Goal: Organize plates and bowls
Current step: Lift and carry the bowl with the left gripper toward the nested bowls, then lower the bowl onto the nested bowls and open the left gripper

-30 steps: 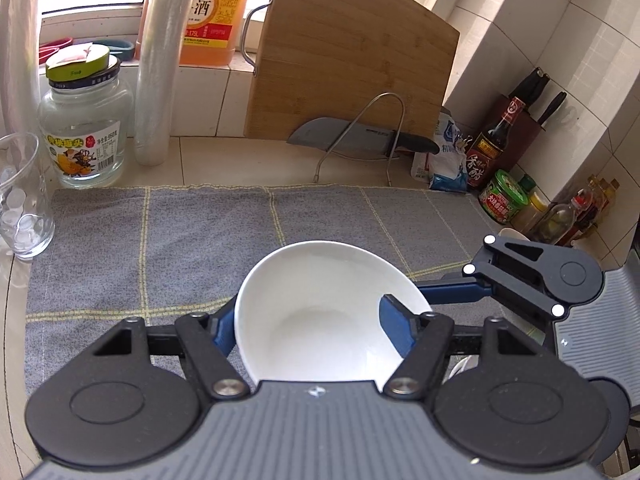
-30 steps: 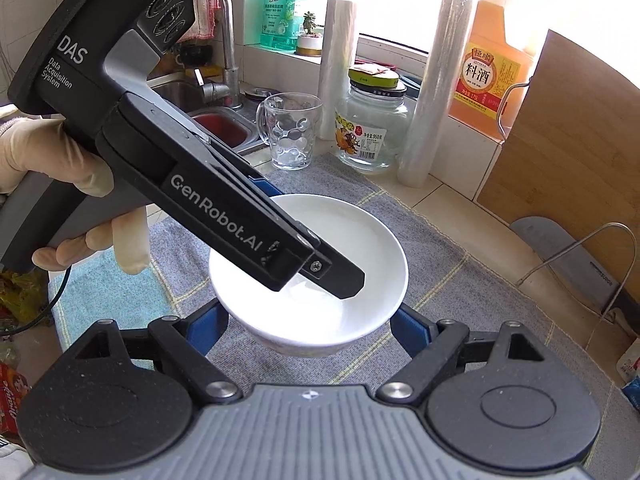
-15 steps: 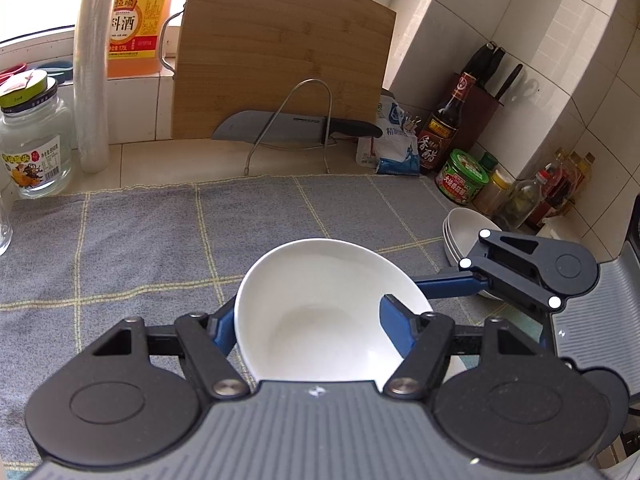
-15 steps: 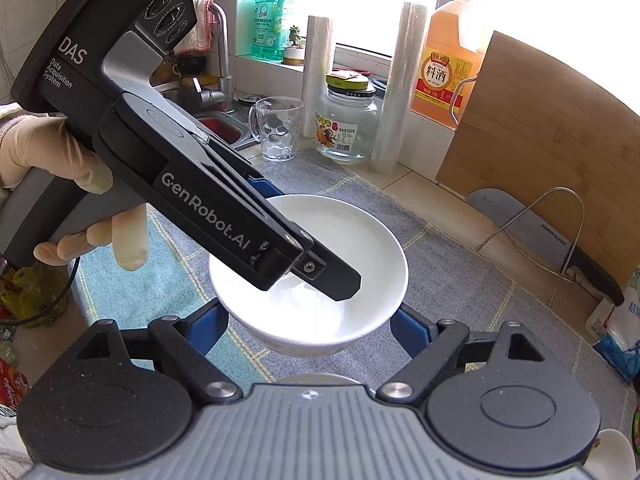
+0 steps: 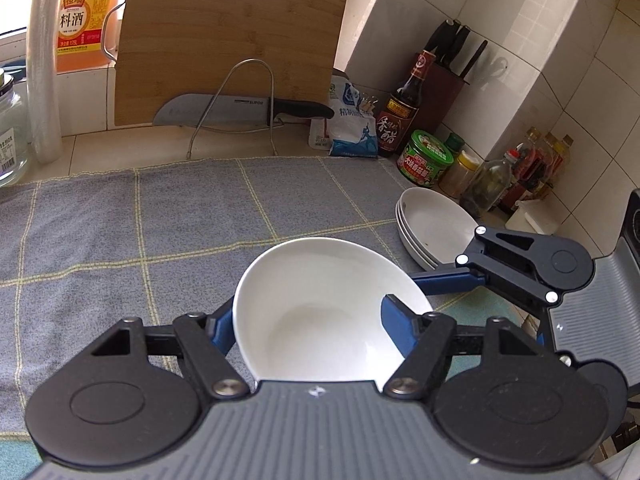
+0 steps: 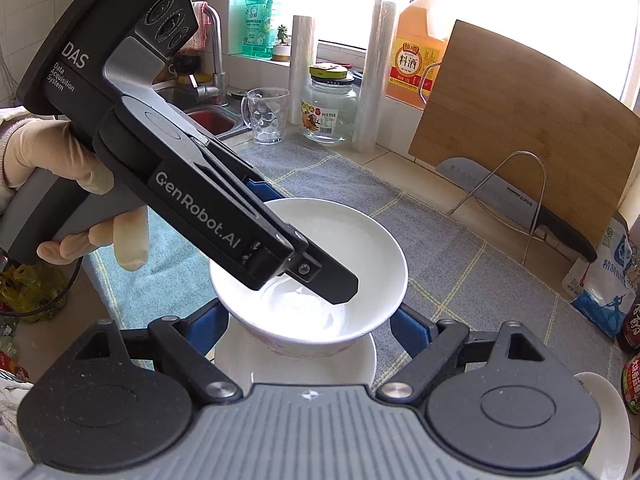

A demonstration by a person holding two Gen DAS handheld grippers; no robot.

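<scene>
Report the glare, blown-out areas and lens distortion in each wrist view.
Left wrist view: even daylight, fisheye bends the white wall tiles, soft sheen inside the white ceramic bowl. Right wrist view: bright window blown out to white, gloss on the bowl's wet floor.

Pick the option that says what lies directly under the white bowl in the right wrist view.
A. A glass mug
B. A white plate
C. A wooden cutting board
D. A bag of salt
B. In the right wrist view the white bowl, gripped at its rim by the left gripper, has a white plate showing just beneath it; whether it touches the plate cannot be told.
</scene>
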